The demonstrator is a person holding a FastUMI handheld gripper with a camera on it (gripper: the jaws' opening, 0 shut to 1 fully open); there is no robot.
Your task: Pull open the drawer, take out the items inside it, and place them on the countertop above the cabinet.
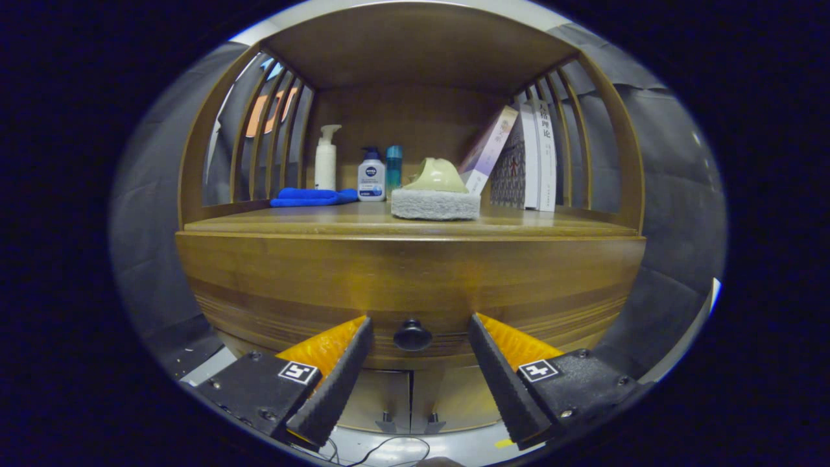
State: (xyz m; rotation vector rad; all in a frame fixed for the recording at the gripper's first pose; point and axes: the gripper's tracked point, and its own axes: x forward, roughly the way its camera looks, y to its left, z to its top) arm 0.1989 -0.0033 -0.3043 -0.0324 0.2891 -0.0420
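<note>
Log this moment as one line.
drawer shut | gripper open | knob between fingers, ungrasped | sponge on countertop

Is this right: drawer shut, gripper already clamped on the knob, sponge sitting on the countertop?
Not clamped. In the gripper view the gripper is open, fingers apart either side of the knob, touching nothing. The drawer is shut and the sponge sits on the countertop.

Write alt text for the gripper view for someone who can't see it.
The open tool frames the dark drawer knob on a closed wooden cabinet drawer, fingers not touching it. On the countertop above sit a blue cloth, bottles, a sponge-like scrubber and books.
</note>
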